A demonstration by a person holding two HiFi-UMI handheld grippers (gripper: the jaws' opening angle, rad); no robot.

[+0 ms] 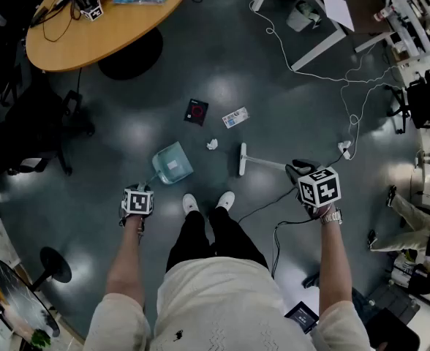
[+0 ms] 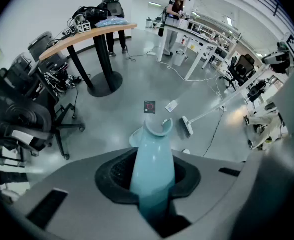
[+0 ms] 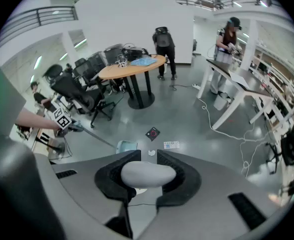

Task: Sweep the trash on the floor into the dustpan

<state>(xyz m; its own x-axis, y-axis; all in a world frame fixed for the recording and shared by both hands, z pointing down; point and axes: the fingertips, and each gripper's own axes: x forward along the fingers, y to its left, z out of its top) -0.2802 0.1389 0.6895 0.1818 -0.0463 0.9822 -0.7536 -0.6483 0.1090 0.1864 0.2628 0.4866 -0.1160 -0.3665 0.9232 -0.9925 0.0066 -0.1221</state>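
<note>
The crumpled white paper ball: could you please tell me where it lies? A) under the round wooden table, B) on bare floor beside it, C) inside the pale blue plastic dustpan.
B: the paper ball lies on floor between the pale blue dustpan and white broom head.

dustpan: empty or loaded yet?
Empty, it seems: black packet, wrapper and paper ball all lie outside the dustpan.

Pale aqua for the dustpan (image 1: 172,162). White for the broom (image 1: 243,159), the crumpled paper (image 1: 212,144) and the shoes (image 1: 191,203). Black with a red ring on the square packet (image 1: 196,111); white with blue print on the wrapper (image 1: 235,117). Glossy dark grey across the floor (image 1: 127,101). Orange-tan on the tabletop (image 1: 98,35). Grey shells, black jaw linings and black-and-white square markers on the left gripper (image 2: 152,176) and right gripper (image 3: 145,171).
</note>
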